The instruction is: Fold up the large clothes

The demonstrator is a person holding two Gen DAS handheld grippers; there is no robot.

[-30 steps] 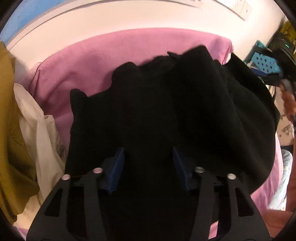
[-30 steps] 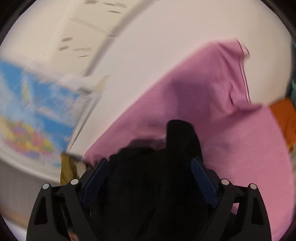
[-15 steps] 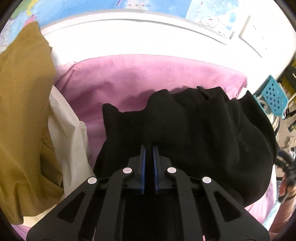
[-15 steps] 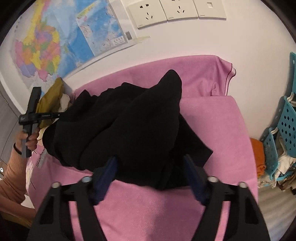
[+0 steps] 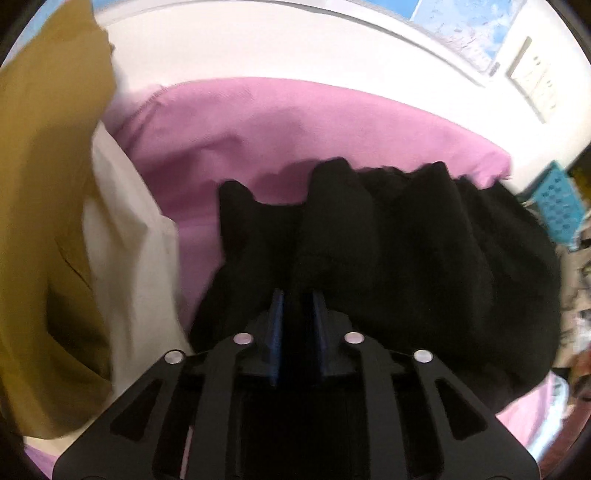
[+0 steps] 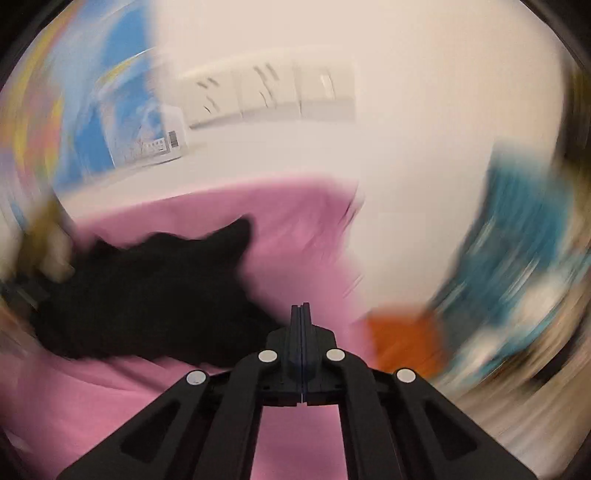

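Left tongs (image 5: 297, 295) pinching a fold of the black garment (image 5: 406, 251), bunched on the pink cloth (image 5: 295, 122) beside mustard (image 5: 40, 184) and cream (image 5: 129, 240) clothes; right tongs (image 6: 301, 308) pressed together, empty, just right of the garment (image 6: 147, 291), view blurred.

Legible text: none in either view.

Wall map (image 6: 122, 122), right wrist view: a white panel at its lower corner carries a barcode and a row of small print, both smeared by motion blur, not readable.

Wall map (image 5: 461, 33), left wrist view, upper right: fine print along its lower edge, too small and blurred to read.
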